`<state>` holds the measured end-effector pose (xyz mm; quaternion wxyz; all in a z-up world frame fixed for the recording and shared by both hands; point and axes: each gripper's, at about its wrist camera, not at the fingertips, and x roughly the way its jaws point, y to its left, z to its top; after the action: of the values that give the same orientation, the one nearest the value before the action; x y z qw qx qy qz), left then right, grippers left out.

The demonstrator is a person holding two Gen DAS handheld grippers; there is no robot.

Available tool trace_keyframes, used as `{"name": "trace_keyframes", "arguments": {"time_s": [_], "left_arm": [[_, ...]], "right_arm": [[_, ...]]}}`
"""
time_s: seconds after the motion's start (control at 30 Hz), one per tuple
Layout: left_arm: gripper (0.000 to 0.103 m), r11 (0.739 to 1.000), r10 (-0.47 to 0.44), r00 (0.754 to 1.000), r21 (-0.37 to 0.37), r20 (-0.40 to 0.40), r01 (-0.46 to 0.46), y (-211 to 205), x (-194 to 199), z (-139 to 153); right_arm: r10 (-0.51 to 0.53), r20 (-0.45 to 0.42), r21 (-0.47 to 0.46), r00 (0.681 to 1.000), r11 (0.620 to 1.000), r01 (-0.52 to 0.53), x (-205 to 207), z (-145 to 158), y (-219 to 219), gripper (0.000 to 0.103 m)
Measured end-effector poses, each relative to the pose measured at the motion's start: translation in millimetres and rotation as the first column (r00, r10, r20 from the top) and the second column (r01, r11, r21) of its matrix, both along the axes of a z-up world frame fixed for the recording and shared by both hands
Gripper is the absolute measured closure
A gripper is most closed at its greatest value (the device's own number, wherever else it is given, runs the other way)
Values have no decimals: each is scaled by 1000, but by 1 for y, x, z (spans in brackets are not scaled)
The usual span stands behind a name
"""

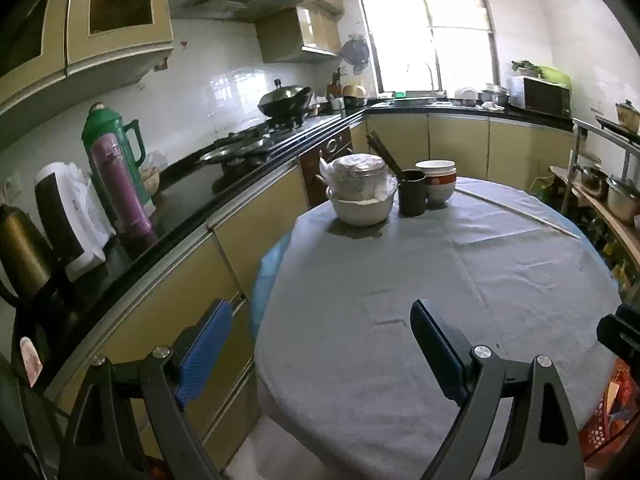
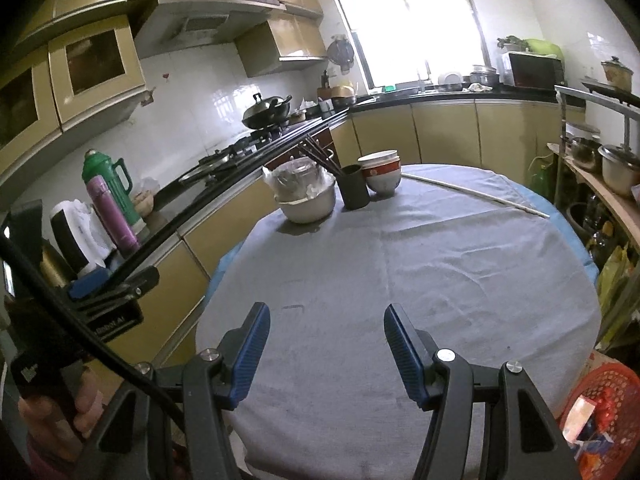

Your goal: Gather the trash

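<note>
Both grippers hover over the near edge of the round table [image 2: 400, 248], left gripper [image 1: 320, 344] and right gripper [image 2: 326, 344] spread wide, holding nothing. Right of the table, low down, the red basket [image 2: 624, 384] holds trash [image 2: 582, 410]. Bowls [image 2: 380, 174] sit at its far side.

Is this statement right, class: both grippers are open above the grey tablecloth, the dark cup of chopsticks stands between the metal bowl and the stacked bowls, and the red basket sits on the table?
One thing is wrong. The red basket is not on the table; it stands on the floor beside it, as the right wrist view shows. Both the left gripper and right gripper are open, and the dark cup stands between the metal bowl and the stacked bowls.
</note>
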<state>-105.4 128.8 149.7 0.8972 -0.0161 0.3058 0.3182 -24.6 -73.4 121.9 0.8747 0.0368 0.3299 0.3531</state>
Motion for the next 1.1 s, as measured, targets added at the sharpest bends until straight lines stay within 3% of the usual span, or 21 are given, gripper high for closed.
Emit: {"name": "trace_keyframes", "arguments": {"time_s": [0.43,1.1], "left_arm": [[12,1000,3,1000,-16,-16,-3,3,4,-3],[12,998,-36,997,48,-63,39,-42,34,4]], "right_arm": [[28,30,-43,999,999,-26,-4,-10,10,39],[-27,-20,24,999,999,27,22,-25,-33,39]]}}
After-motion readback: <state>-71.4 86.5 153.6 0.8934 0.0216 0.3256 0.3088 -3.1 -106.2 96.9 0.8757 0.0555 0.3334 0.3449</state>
